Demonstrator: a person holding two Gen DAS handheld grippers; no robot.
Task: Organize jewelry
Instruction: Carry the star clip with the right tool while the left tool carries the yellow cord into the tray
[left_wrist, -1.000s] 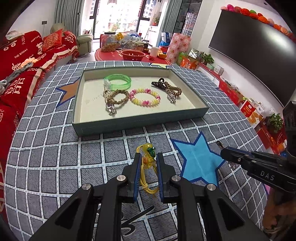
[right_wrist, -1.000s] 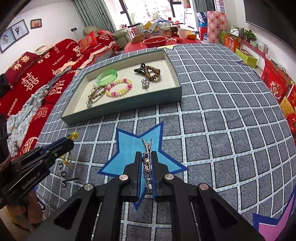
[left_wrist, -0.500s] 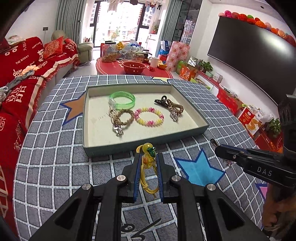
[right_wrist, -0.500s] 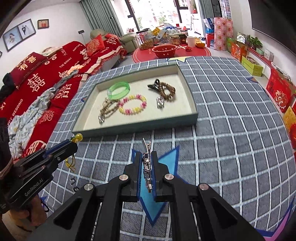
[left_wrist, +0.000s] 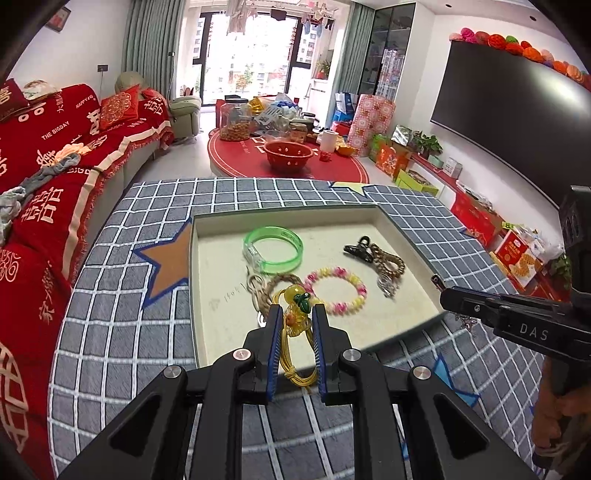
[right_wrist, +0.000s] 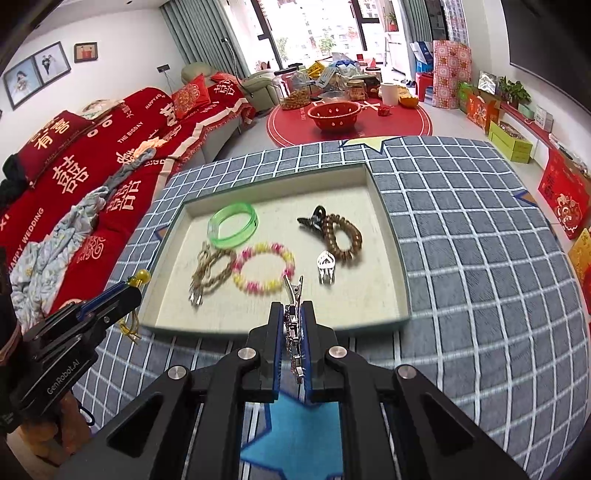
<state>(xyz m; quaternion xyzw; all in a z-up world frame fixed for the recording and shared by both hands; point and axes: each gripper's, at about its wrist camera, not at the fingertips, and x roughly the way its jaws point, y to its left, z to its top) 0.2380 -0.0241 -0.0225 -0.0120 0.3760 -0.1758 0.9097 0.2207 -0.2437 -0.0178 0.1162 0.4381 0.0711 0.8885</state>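
Between the pads of the left gripper (left_wrist: 296, 319) sits one yellow cord ornament (left_wrist: 294, 317) with an amber bead and a green charm, clamped narrowly, its cord loops hanging below. One silver hair clip (right_wrist: 292, 325) is pinched flat in the right gripper (right_wrist: 292, 319), its jaws fully closed on it and its prongs poking forward. Both grippers tilt downward over the near rim of the single tray (right_wrist: 391, 236). Six pieces lie inside: one green bangle (right_wrist: 232, 225), one braided rope bracelet (right_wrist: 208, 271), one pink-and-yellow bead bracelet (right_wrist: 264, 267), one black claw clip (right_wrist: 312, 219), one brown bead bracelet (right_wrist: 341, 238) and one small silver claw clip (right_wrist: 325, 266). Under the tray lies a grey checked cloth (right_wrist: 480, 258).
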